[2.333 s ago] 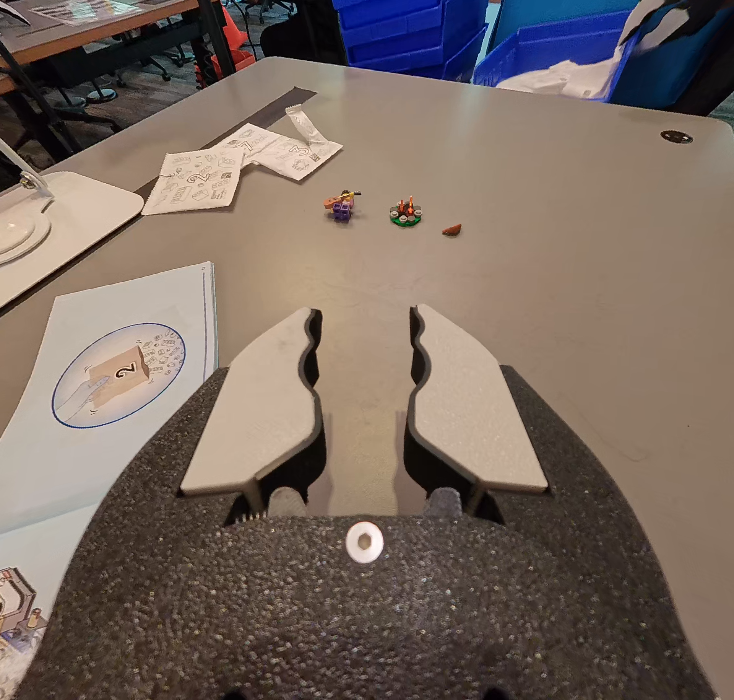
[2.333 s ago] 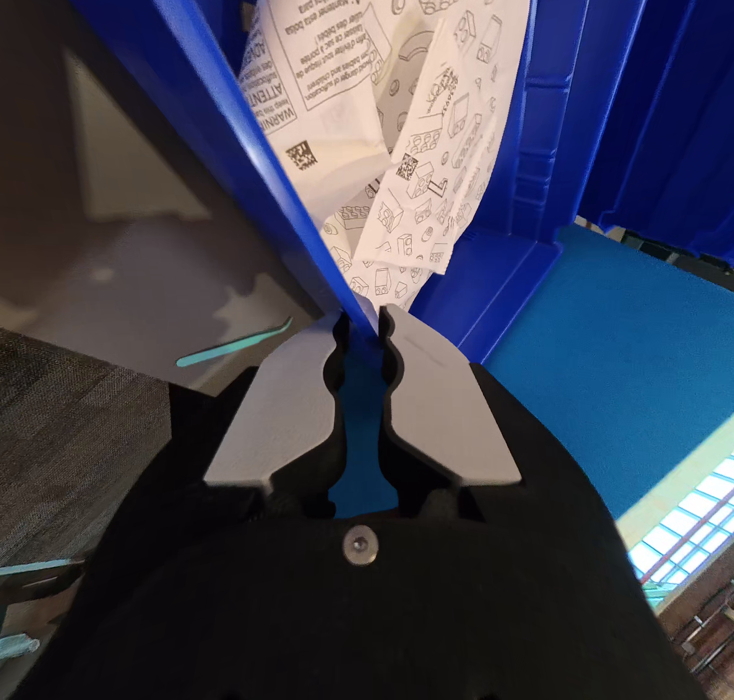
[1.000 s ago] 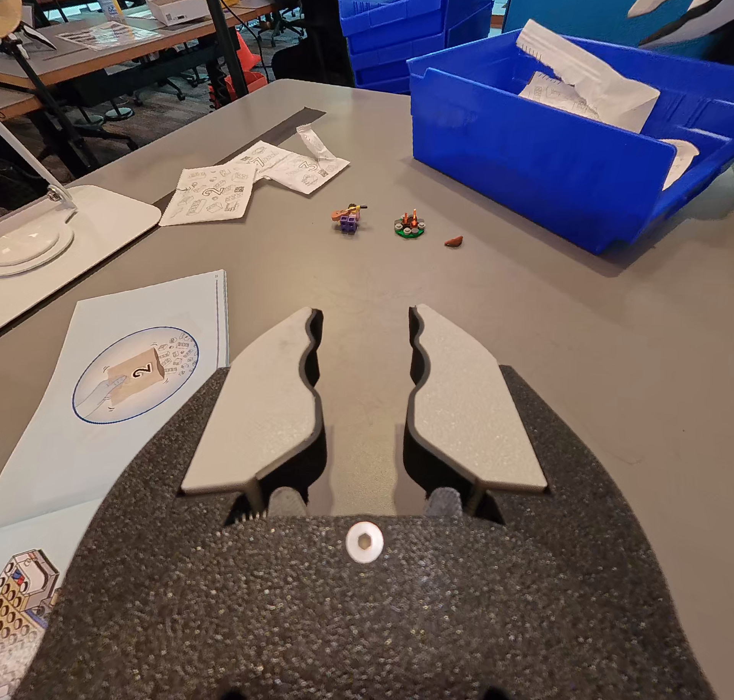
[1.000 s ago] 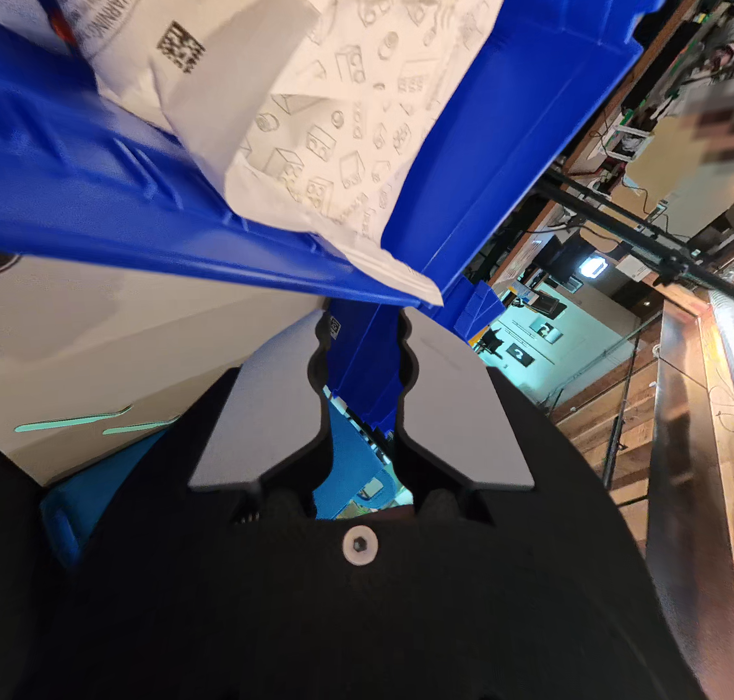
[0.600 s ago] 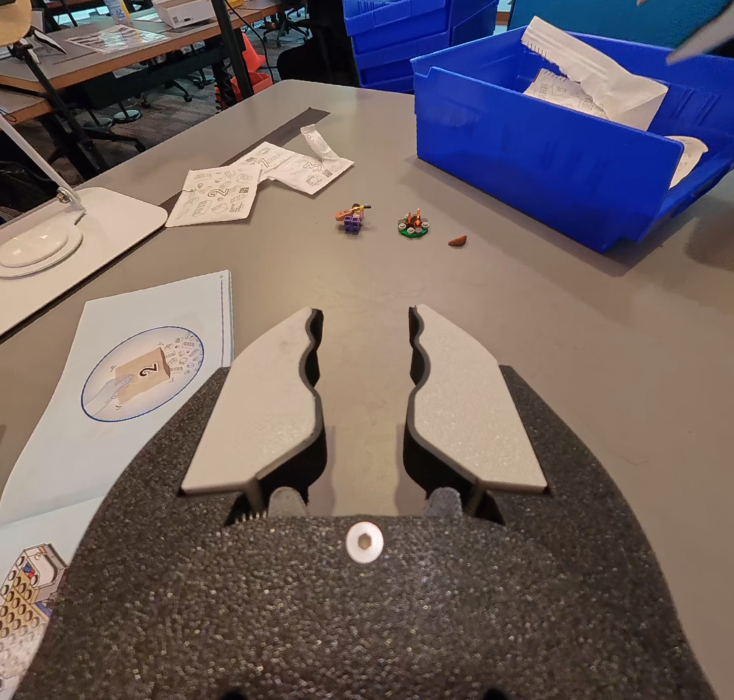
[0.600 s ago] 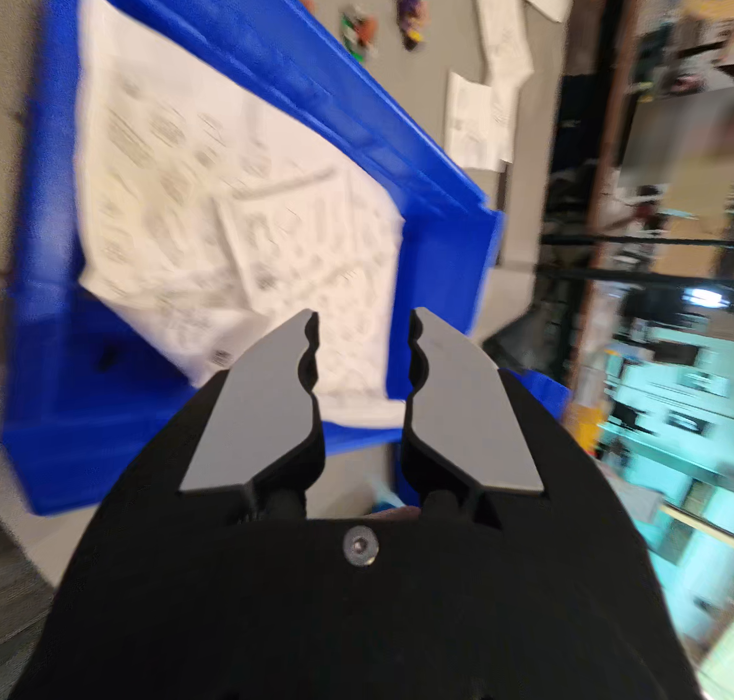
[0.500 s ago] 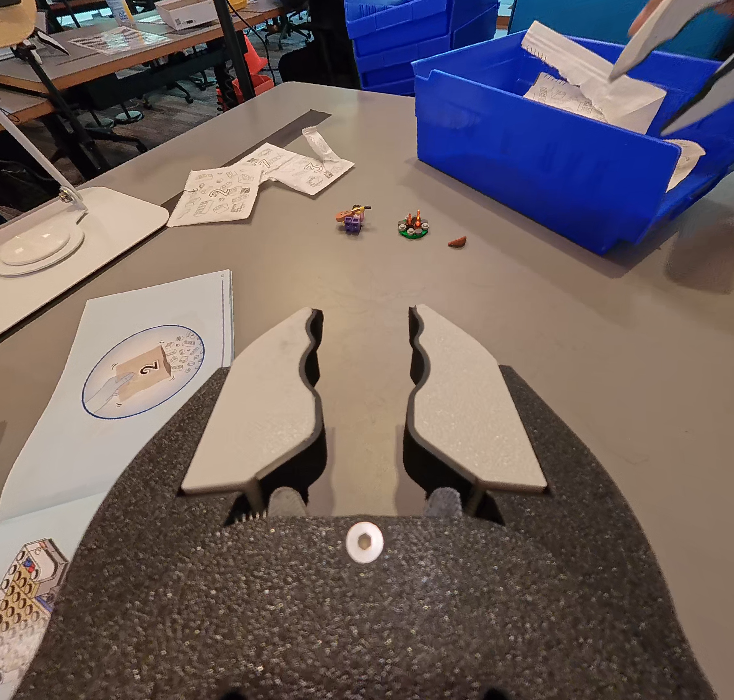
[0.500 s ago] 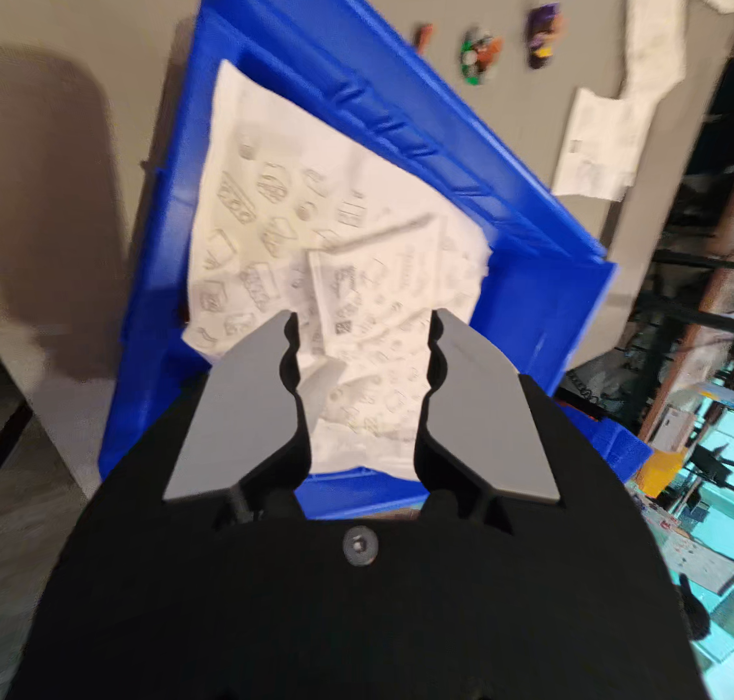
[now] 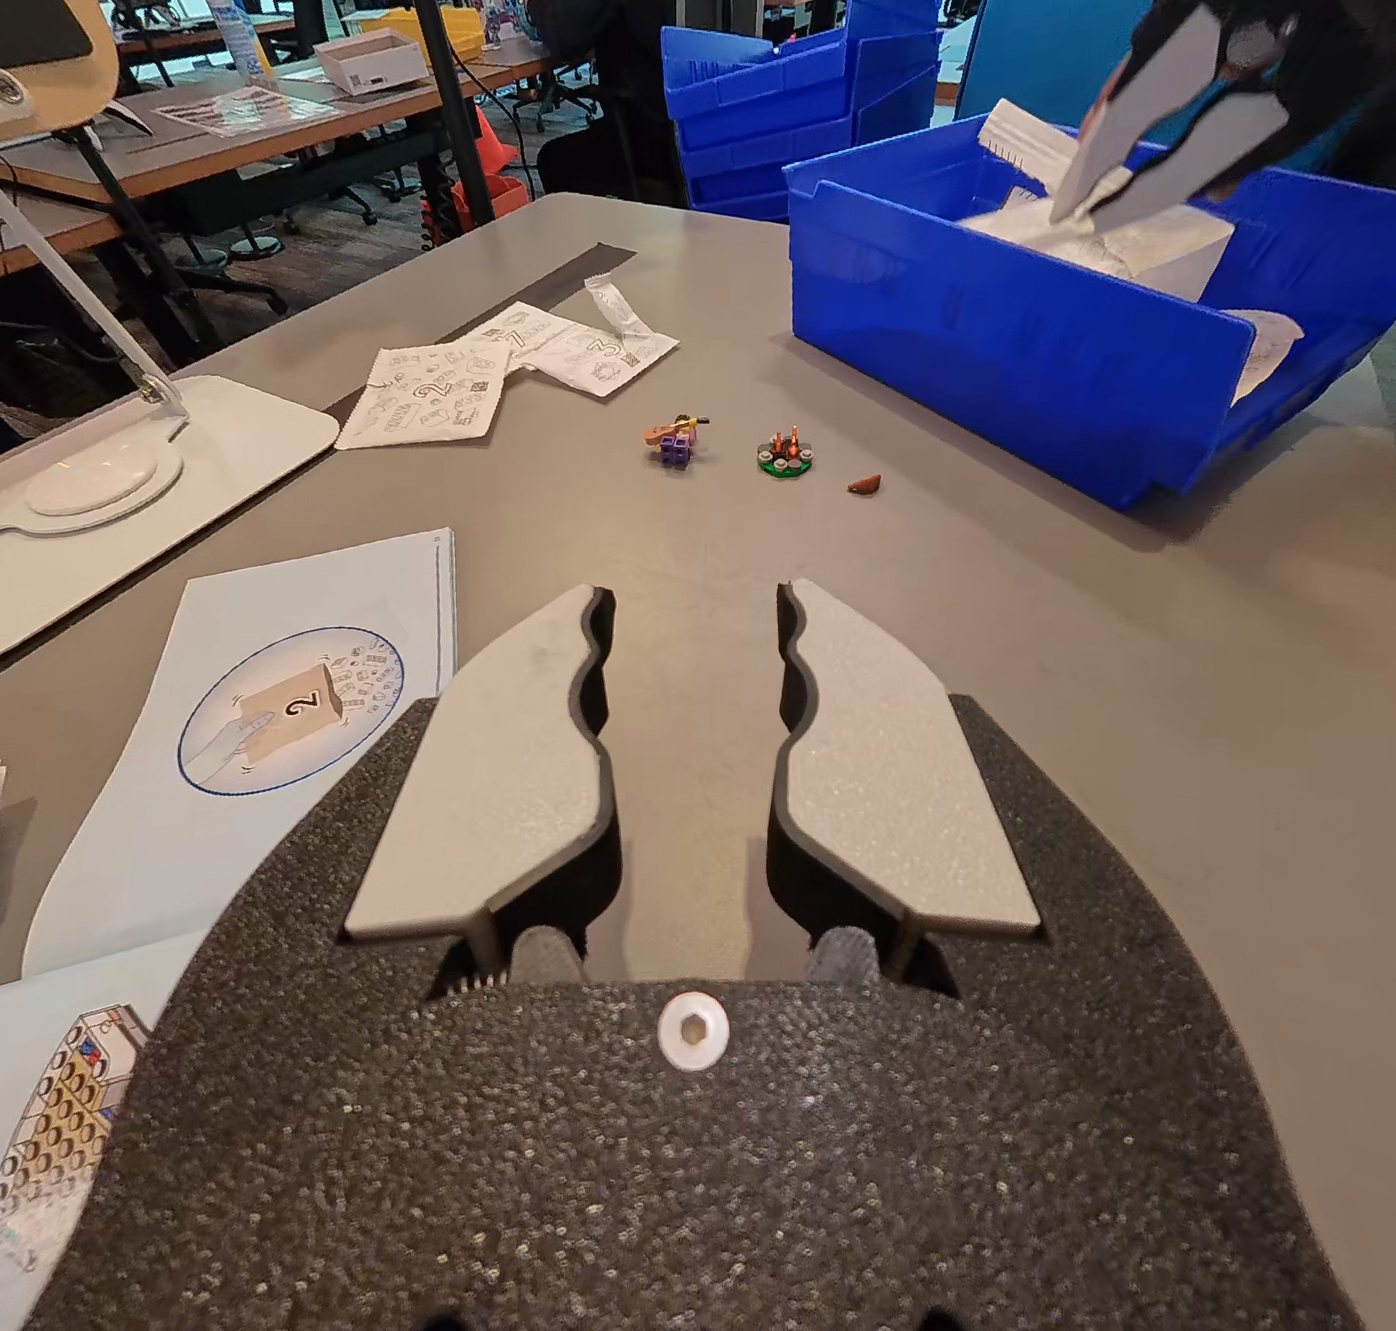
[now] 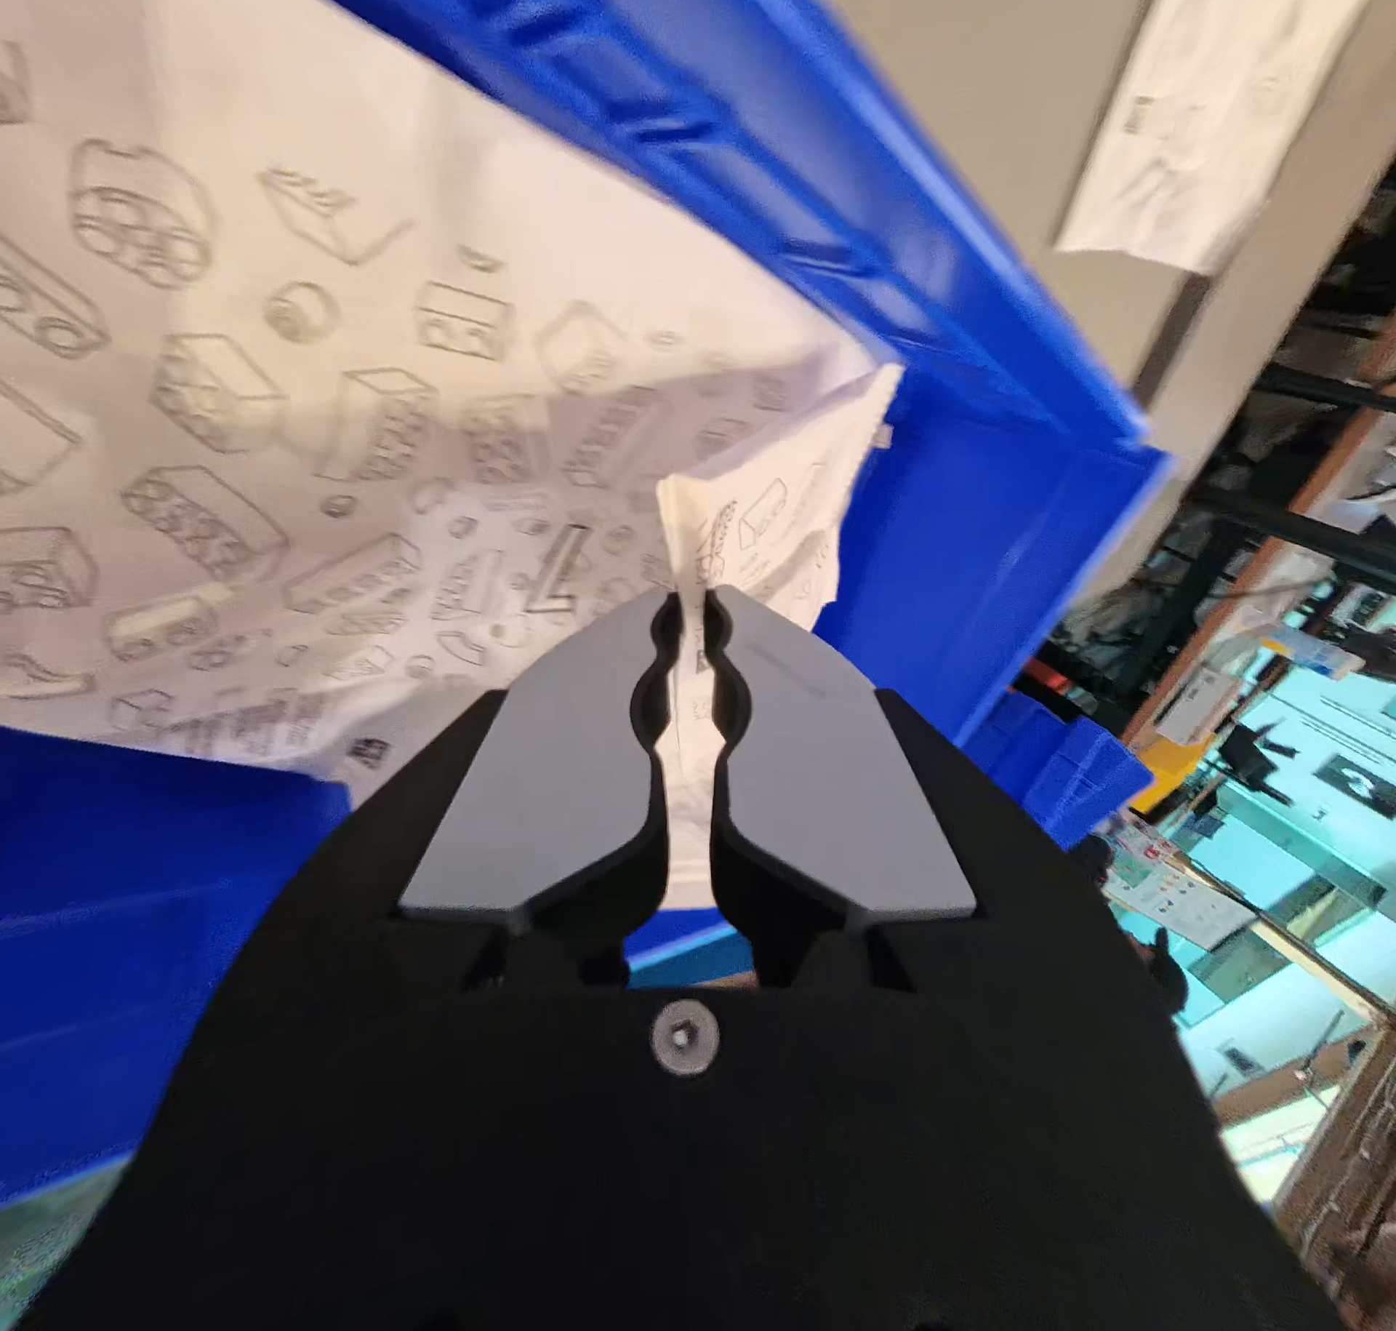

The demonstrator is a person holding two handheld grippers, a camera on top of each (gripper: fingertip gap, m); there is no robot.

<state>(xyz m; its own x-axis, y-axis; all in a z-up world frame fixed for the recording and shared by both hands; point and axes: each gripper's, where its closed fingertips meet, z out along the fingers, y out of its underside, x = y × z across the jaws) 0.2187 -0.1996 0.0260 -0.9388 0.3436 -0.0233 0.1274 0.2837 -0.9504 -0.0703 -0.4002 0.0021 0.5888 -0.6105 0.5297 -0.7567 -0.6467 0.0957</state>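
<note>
**Right tongs pinching a paper bag inside the blue bin**

I am seeing my right gripper (image 10: 689,599) reaching into the blue bin (image 9: 1020,358), its pads pressing on a folded edge of a white printed paper bag (image 10: 755,539). How far that bag runs under the larger bag (image 10: 264,388) beside it is blurring out, and the bin's near wall is hiding its lower part in the left view. My left gripper (image 9: 695,599) is hovering wide apart over bare grey table (image 9: 1057,690), gripping nothing. Ahead of it, short of the bin, are sitting a small purple brick figure (image 9: 674,442), a green round brick campfire (image 9: 786,456) and a brown piece (image 9: 865,485) too small to identify. The instruction booklet (image 9: 264,728) is running off the frame's left edge.
</note>
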